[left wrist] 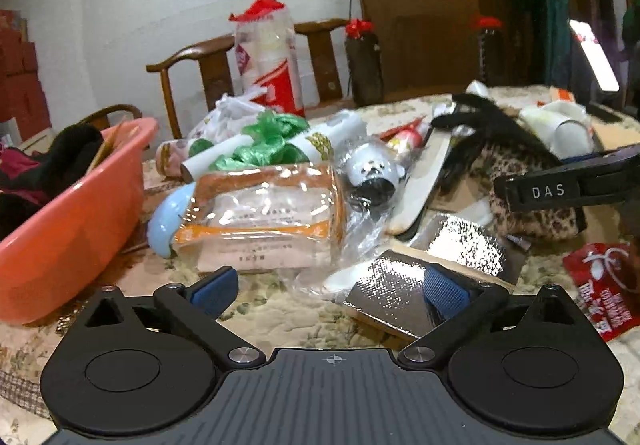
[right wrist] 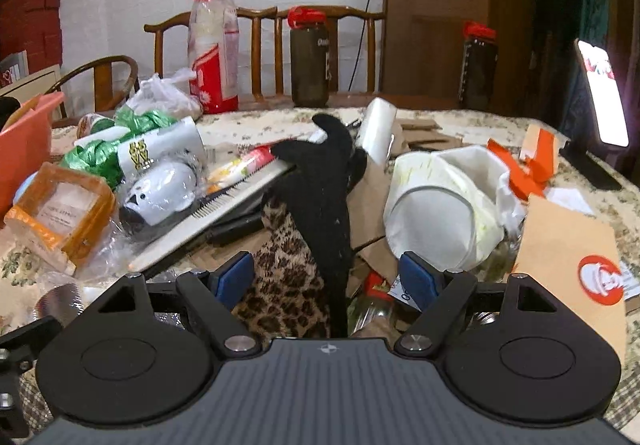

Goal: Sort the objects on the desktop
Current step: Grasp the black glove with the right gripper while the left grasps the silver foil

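Between the blue pads of the right claw [right wrist: 328, 279], which stands wide open and grips nothing, lie a leopard-print pouch [right wrist: 286, 285] and a black glove [right wrist: 324, 197] draped over it, with a white paper cup [right wrist: 436, 221] on its side just ahead to the right. Ahead of the left claw [left wrist: 332, 291], equally spread and empty above the floral counter [left wrist: 264, 309], sits an orange-edged clear packet [left wrist: 260, 221], a silver foil pouch [left wrist: 394, 297] touches its right pad, and a pink basin [left wrist: 64, 221] stands off to its left.
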Available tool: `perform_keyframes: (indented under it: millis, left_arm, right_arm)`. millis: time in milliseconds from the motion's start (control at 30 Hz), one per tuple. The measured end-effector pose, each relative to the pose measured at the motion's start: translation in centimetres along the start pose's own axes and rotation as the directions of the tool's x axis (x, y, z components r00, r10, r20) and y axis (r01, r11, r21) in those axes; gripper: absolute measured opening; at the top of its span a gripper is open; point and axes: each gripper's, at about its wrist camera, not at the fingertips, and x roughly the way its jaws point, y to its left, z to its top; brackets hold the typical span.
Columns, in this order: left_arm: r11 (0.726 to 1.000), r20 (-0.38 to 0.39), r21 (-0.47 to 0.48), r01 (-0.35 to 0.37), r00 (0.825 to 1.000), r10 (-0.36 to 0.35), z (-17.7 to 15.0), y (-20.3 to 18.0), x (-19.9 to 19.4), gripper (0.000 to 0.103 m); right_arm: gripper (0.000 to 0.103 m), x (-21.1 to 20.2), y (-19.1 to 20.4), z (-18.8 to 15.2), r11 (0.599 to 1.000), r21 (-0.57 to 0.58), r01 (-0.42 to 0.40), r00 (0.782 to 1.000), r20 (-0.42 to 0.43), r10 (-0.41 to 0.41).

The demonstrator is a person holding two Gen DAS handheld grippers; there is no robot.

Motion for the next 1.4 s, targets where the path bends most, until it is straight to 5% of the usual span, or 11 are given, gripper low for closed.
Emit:
perform_keyframes:
  millis: [67,167,233,267,933,1000,1100,1400]
  left_arm:
    - [1.000,-0.020,0.016,-0.002,1.000,0.002,-0.1,-0.5,0.8,0.092]
    - [1.000,-0.025,0.020,0.005,1.000,-0.005,-0.2,-0.8,1.4,0.060]
    - [0.999,-0.034,0.032,0.016,0.999,-0.015,0.1,-1.0,1.5,0.009]
    - [0.999,-0.042,0.030,0.022,0.999,-0.021,0.3,-1.0,1.6,0.001]
    - [0.999,0.074,-0.031,0.024,0.997,-0.021,2.8,3.5,-3.2,0.000]
    - [0.998,0.047,-0.035,0.046,0.998,-0.045,2.2,3.4,-3.3,0.026]
    - [0.998,0.031,-0.041,0.044,0.999,-0.043,0.8,2.8,-3.3,0.091]
    - [0.998,0.006,-0.043,0.041,0.999,-0.041,0.5,0.7,-2.7,0.103]
  right_arm:
    - [0.077,0.3,0.2,0.0,1.000,-0.017,0.006,1.000,-0.002,-0.006]
    - [0.031,0.6,0.5,0.1,0.999,-0.046,-0.020,0.999,-0.028,0.019]
    - [0.016,0.7,0.7,0.2,0.999,-0.040,-0.032,0.999,-0.033,0.031]
    - [0.015,0.7,0.9,0.2,0.999,-0.044,-0.032,0.999,-0.035,0.030]
    - [0.011,-5.5,1.0,2.6,0.996,0.008,-0.088,0.989,0.124,0.086]
    - [0.011,-6.0,1.2,2.8,0.996,0.005,-0.089,0.987,0.133,0.088]
    - [0.011,-6.3,1.7,2.4,0.996,-0.001,-0.089,0.987,0.133,0.088]
    - [0.011,-5.6,2.0,0.8,0.996,0.004,-0.094,0.990,0.103,0.093]
